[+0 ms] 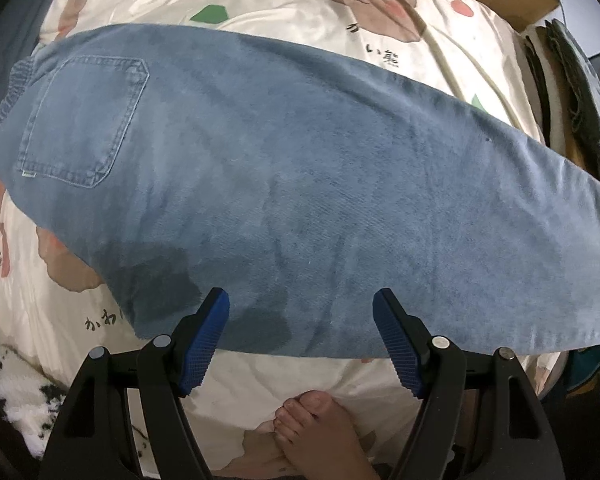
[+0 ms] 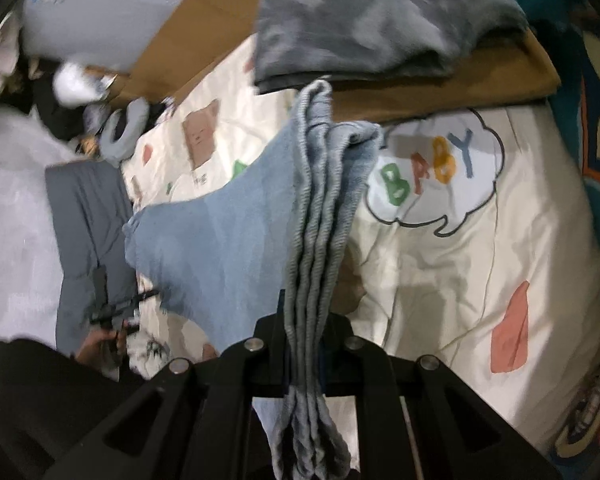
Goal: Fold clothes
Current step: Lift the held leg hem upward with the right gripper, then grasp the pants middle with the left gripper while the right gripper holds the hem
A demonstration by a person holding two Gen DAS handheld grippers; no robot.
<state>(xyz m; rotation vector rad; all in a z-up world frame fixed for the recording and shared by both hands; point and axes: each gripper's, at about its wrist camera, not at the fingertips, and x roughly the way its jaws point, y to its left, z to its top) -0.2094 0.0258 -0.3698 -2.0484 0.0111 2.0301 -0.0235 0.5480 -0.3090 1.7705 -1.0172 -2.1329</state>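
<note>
A pair of light blue jeans (image 1: pixel 300 184) lies lengthwise across a cream bedspread (image 1: pixel 284 376) printed with bears, back pocket at the left. My left gripper (image 1: pixel 300 332) hovers open just above the near edge of the jeans, with nothing between its blue pads (image 1: pixel 204 336). In the right wrist view, my right gripper (image 2: pixel 304 320) is shut on the bunched leg ends of the jeans (image 2: pixel 316 200). These are lifted off the bedspread (image 2: pixel 460 280), and the cloth hides the fingertips. The rest of the jeans (image 2: pixel 204 248) trails off to the left.
A bare foot (image 1: pixel 320 428) rests on the bed below my left gripper. Folded grey and brown garments (image 2: pixel 372 20) lie at the far edge beside cardboard (image 2: pixel 188 28). A folded grey item (image 2: pixel 88 220) sits at left. Stacked clothes (image 1: pixel 572 92) line the bed's right side.
</note>
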